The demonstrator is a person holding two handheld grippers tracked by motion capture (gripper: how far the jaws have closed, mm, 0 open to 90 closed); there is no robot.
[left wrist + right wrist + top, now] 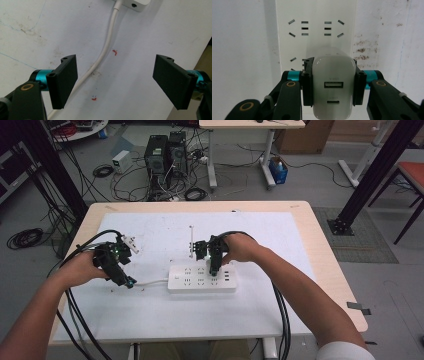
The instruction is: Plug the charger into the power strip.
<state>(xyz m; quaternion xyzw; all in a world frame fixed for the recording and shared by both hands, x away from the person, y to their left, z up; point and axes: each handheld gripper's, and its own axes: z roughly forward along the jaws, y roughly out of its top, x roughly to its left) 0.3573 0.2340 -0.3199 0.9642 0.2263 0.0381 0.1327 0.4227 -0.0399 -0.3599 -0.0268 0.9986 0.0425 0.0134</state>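
Note:
A white power strip (202,279) lies on the white sheet at the middle of the table, its cable (150,282) running left. My right gripper (214,268) points down over the strip's middle, shut on a white charger block (333,87) with two ports on its face. In the right gripper view the charger hangs just above the strip's sockets (315,27); I cannot tell whether they touch. My left gripper (125,281) hovers at the left over the cable. Its jaws stand wide open in the left gripper view (117,82), with the cable (105,50) on the sheet below.
A small white plug-like piece (131,242) lies at the left behind my left hand, and a thin white stick (191,240) lies behind the strip. The wooden table edge (325,270) borders the sheet. Computers (165,155) and cables stand on the floor beyond.

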